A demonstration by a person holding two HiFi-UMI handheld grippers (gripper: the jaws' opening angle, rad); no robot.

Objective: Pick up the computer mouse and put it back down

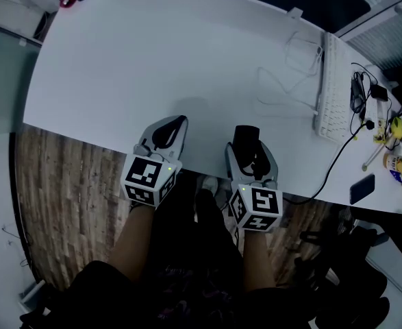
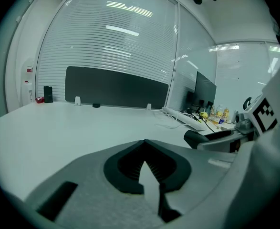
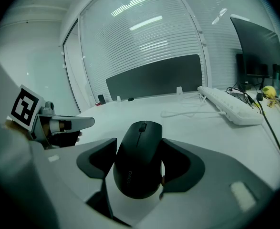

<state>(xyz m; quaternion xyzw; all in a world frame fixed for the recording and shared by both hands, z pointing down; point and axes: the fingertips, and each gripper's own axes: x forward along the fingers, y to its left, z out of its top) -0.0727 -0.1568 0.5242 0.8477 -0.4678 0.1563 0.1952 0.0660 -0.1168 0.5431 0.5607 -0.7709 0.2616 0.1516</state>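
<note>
In the head view the black computer mouse (image 1: 246, 141) sits between the jaws of my right gripper (image 1: 247, 148), near the front edge of the white table (image 1: 153, 53). The right gripper view shows the mouse (image 3: 139, 159) filling the gap of my right gripper (image 3: 140, 146), with both dark pads pressed against its sides. I cannot tell whether it is lifted off the table. My left gripper (image 1: 175, 123) lies beside it to the left, its jaws meeting at the tips with nothing between them. The left gripper view shows the same for my left gripper (image 2: 144, 144).
A white keyboard (image 1: 332, 91) and a looped white cable (image 1: 283, 81) lie at the right. Past them are black cables, a dark phone (image 1: 362, 188) and small bottles (image 1: 399, 163). A dark partition (image 2: 116, 87) and a monitor (image 2: 205, 90) stand at the far edge.
</note>
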